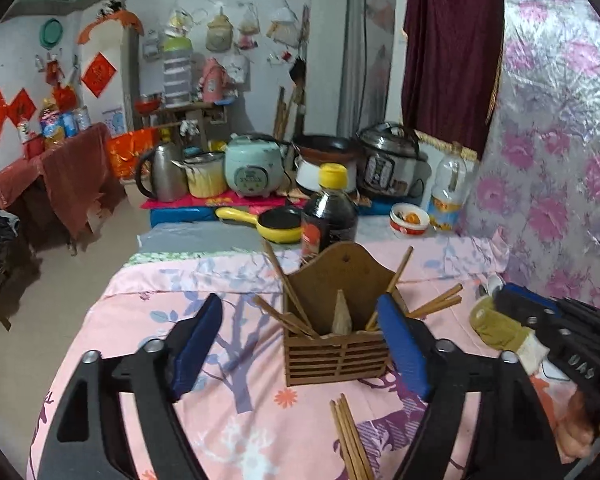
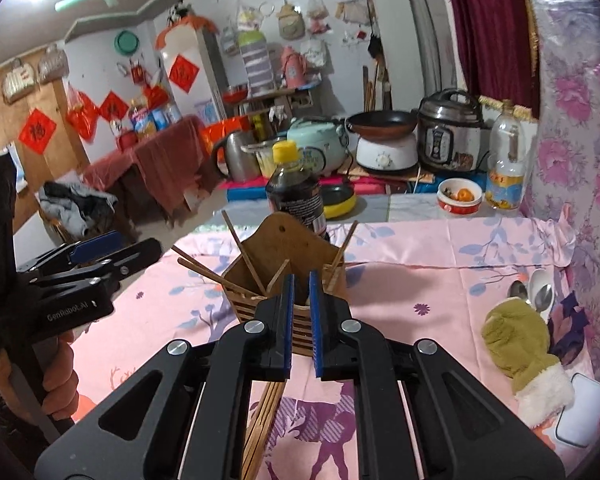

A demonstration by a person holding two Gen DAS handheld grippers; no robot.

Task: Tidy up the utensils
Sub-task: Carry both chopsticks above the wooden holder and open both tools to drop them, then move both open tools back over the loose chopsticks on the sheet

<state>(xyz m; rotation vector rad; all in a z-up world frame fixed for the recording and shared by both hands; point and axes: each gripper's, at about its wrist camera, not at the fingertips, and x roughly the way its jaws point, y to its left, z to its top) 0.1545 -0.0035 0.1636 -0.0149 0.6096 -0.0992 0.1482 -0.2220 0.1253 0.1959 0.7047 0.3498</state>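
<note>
Loose chopsticks [image 1: 350, 436] lay nearest, on the pink patterned cloth [image 1: 236, 432] just before the wooden chopstick holder [image 1: 334, 344]. Over them the right gripper [image 2: 300, 320] hung with its fingers nearly closed, a thin gap between the pads and nothing visibly held. The left gripper [image 1: 300, 344] stood spread wide, empty, flanking the holder. A good pick would likely mean opening, descending along the bundle's length, and gripping mid-shaft so the sticks stayed level. Spoons [image 2: 534, 294] and a green mitten [image 2: 514, 344] lay rightward; beyond stood a soy sauce bottle [image 1: 329, 212], cookers [image 1: 390, 160] and a floral wall [image 1: 560, 140].
</note>
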